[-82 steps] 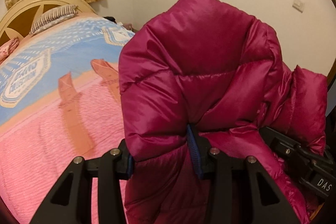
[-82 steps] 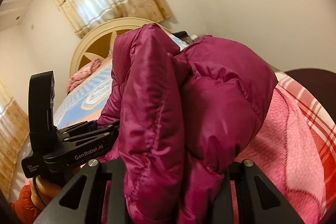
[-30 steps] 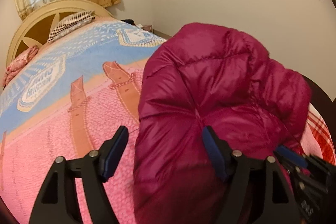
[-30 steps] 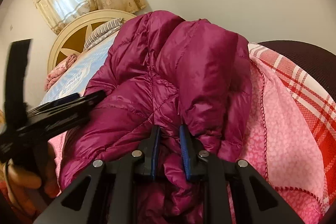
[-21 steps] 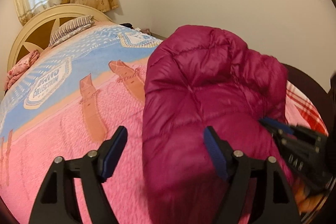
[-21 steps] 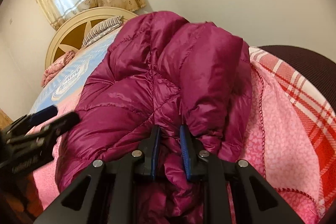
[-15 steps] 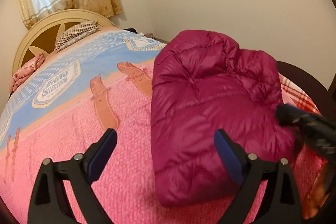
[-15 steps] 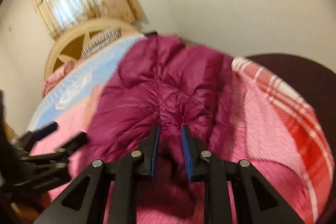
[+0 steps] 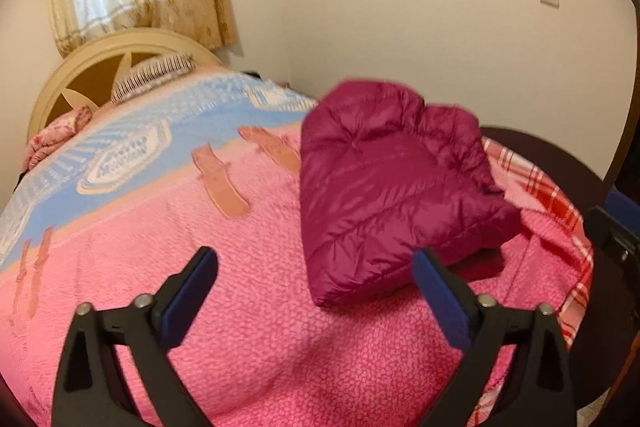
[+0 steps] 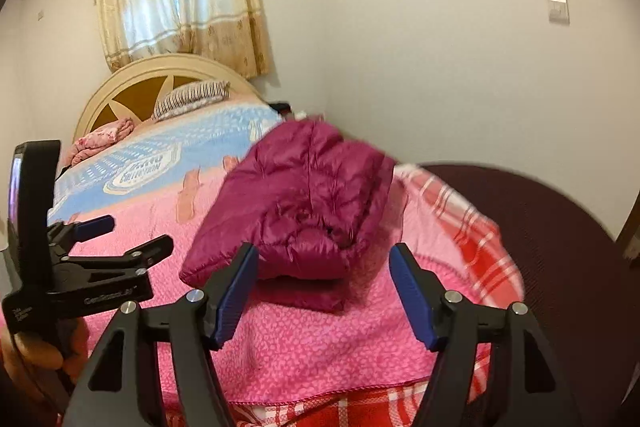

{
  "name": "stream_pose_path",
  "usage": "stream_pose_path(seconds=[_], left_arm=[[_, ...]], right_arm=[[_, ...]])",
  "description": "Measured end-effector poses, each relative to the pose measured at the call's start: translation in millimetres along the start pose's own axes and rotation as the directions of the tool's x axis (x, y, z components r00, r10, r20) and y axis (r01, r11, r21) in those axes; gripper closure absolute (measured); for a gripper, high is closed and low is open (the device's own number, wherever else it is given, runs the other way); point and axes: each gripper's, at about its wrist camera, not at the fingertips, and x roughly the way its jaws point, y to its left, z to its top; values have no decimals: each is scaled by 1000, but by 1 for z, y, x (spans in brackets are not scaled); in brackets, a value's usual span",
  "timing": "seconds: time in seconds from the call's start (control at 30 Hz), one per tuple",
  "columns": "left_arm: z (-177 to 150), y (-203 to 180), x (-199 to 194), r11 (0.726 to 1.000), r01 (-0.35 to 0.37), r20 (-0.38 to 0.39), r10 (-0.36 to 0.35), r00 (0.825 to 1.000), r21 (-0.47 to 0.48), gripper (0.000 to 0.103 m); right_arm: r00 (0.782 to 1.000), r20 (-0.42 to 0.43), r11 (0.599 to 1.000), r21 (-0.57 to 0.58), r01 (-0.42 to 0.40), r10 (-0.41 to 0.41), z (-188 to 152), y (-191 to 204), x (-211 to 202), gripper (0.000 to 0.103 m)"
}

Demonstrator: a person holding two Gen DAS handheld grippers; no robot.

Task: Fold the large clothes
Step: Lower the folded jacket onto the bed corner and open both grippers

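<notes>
Both tools [image 9: 316, 281] [image 10: 324, 279] withdrawn, opened off jacket [image 9: 392, 187].

Bed [image 10: 168, 73] with cream arched headboard, against the far wall. Covered by a pink blanket [image 9: 248, 307], blue band across its upper part. Striped pillow [image 10: 192, 99] and a bunched pink cloth [image 10: 100, 141] at the head end. Folded magenta puffer jacket [image 9: 384, 179] lies flat on the blanket near the foot. Red-and-white plaid blanket [image 10: 472, 227] shows under the pink one's turned-back edge, beside the jacket.
</notes>
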Motion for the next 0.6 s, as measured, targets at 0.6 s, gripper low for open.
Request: stream_pose_path(seconds=[0.6], left_arm=[[8,10,-69,997,-53,189,64,980,-63,0]], right_arm=[[970,241,999,50,4,-16,27,12,-79,27]])
